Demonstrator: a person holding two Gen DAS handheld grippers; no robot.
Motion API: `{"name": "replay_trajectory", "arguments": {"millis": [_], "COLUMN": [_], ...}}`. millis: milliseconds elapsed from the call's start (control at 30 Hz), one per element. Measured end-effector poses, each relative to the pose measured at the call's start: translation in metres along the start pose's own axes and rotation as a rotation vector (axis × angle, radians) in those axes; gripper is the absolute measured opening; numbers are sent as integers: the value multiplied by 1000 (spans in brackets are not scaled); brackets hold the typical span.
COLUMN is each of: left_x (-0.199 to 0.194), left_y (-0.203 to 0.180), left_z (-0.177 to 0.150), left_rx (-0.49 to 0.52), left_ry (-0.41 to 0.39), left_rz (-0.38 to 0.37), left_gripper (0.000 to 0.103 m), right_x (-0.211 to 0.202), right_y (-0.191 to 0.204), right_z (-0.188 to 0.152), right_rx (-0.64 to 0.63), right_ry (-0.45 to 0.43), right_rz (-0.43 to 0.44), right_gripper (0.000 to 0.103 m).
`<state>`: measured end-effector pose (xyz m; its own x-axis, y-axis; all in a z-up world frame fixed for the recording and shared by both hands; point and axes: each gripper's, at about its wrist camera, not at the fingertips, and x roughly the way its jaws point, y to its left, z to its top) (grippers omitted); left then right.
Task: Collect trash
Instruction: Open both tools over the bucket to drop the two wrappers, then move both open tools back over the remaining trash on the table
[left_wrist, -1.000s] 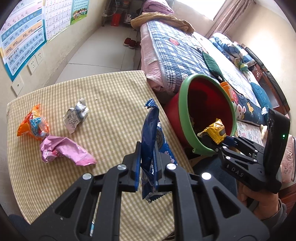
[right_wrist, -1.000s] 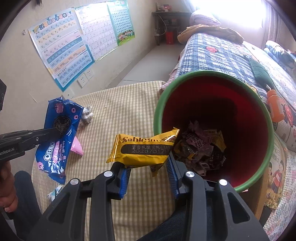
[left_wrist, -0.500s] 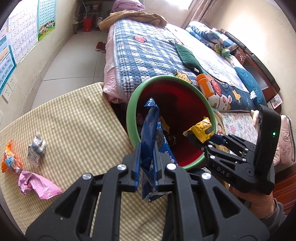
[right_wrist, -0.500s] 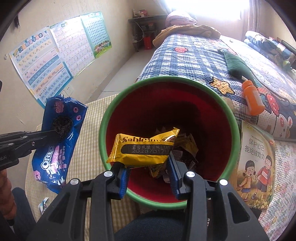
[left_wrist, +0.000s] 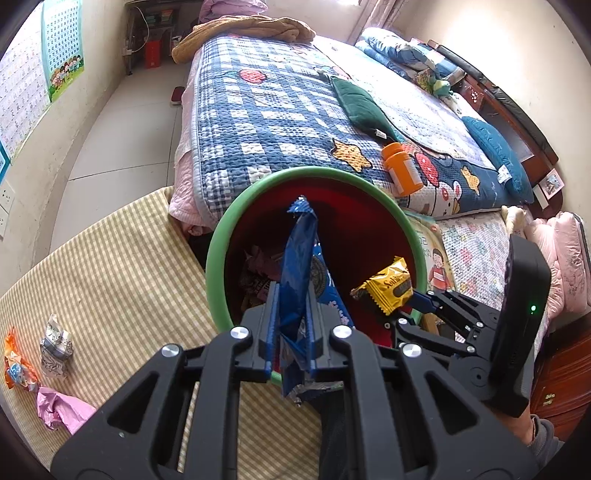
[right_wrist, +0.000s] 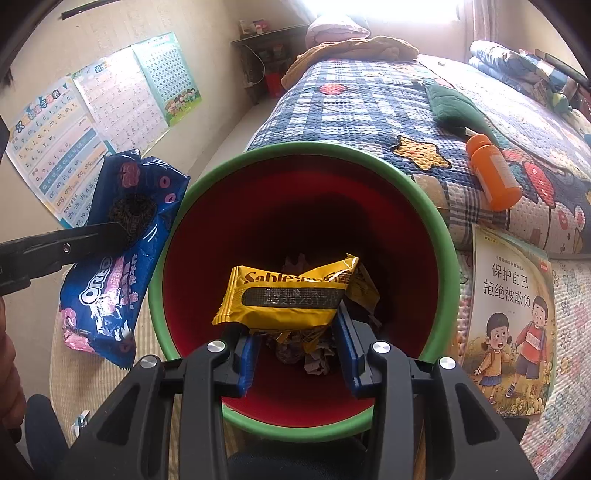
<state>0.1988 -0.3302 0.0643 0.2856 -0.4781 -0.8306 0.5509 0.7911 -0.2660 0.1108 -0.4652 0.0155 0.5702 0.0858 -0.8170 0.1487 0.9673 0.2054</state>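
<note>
My left gripper (left_wrist: 291, 291) is shut on a blue Oreo wrapper (left_wrist: 299, 280) and holds it upright above the near rim of the red bin with a green rim (left_wrist: 221, 236). My right gripper (right_wrist: 297, 332) is shut on a yellow Sable wrapper (right_wrist: 288, 295) and holds it over the mouth of the bin (right_wrist: 428, 206), which has crumpled wrappers at its bottom. The Oreo wrapper also shows in the right wrist view (right_wrist: 114, 251), left of the bin. The yellow wrapper shows in the left wrist view (left_wrist: 391, 290) over the bin's right rim.
On the checked yellow tablecloth (left_wrist: 122, 266) lie a silver wrapper (left_wrist: 55, 341), an orange wrapper (left_wrist: 14, 365) and a pink wrapper (left_wrist: 61, 410) at the left. A bed with an orange bottle (left_wrist: 400, 168) stands behind the bin. A children's book (right_wrist: 509, 314) lies to its right.
Both grippers have moved right from over the table toward the bin, each still holding its wrapper. The yellow wrapper now hangs over the bin's opening and the Oreo wrapper over its near rim.
</note>
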Motion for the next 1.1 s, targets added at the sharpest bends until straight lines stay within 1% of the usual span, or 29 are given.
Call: {"name": "replay_trajectory", "arguments": {"millis": [67,133,167,200,233,267,300,333,367,433,500,600,667,867,1100], "left_x": [3,6,7,7,8,7,5,4,3,1,-2,-8,-14,-33,-60], "left_y": [-3,-4,-3,-2,-1,0,1,2,3,5,10,16,21,35,62], "left_z": [4,7,8,9,11,11,12,12,13,12,11,7,4,-12,-37], "left_rx": [0,-3,-6,-9,-15,-22,-25,-26,-29,-41,-55,-72,-84,-114,-172], "left_ry": [-3,-7,-10,-13,-17,-26,-35,-42,-46,-48,-54,-65,-71,-83,-108], "left_rz": [1,9,10,8,8,11,13,18,23,27,37,52,58,65,76], "left_gripper": [11,15,24,38,46,62,71,74,78,82,90,95,97,97,97], "right_x": [0,2,2,2,2,2,2,2,1,0,0,-2,-4,-12,-25], "right_y": [-3,-7,-8,-9,-10,-10,-10,-9,-8,-8,-8,-5,-2,14,42], "right_z": [1,2,2,2,2,2,1,1,0,-1,-1,-2,-2,-1,-4], "right_rx": [3,8,13,18,20,17,13,8,6,9,10,8,2,-34,-88], "right_ry": [-5,0,-1,-2,-2,-2,-2,-1,-3,-4,0,0,1,4,5], "right_rz": [-6,-10,-12,-13,-12,-10,-11,-13,-16,-21,-27,-37,-39,-45,-47], "right_gripper": [38,41,47,57,60,62,65,68,74,77,81,86,87,91,91]}}
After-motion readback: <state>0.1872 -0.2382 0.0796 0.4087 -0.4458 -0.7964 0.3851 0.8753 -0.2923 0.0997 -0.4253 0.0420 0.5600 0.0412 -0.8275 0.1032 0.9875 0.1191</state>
